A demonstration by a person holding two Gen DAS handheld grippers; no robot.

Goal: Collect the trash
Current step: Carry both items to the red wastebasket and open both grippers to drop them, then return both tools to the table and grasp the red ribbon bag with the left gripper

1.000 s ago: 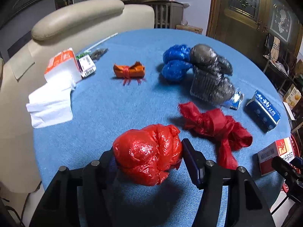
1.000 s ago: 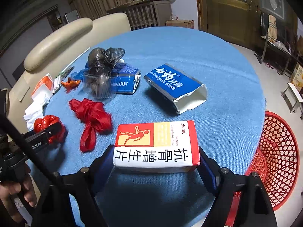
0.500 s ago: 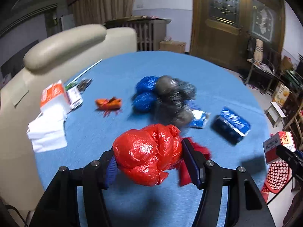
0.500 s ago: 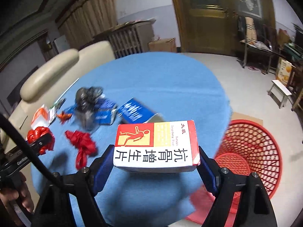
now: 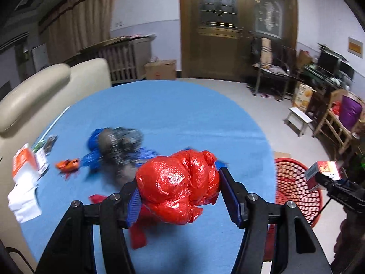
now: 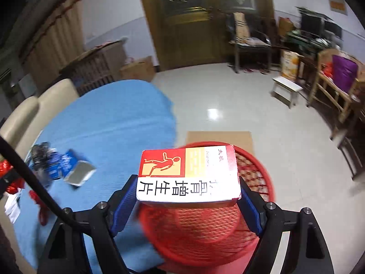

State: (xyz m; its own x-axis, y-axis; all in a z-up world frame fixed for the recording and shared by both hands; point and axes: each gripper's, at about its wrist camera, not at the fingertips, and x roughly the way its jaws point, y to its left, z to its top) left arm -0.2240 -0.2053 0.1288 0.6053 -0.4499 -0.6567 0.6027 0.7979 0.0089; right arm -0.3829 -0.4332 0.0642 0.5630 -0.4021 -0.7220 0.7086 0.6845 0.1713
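Crumpled red bag (image 5: 179, 186) aloft, red-white box (image 6: 188, 175) above red basket (image 6: 255, 178)

Door: a dark wooden double door (image 5: 237, 29) with patterned glass panes, shut, in the far wall.
Curtains: tan curtains (image 5: 79, 25) hang left of it.
Sofa: a cream sofa (image 5: 34, 91) stands just behind the round table's blue cloth (image 5: 173, 114).
Cardboard box: a cardboard box (image 5: 160, 69) sits on the floor by the wall.
Stool: a small white stool (image 6: 288, 89) stands on the tiled floor (image 6: 228, 96).
Chair: a wooden chair (image 6: 335, 86) carries a purple cushion (image 6: 344, 73).
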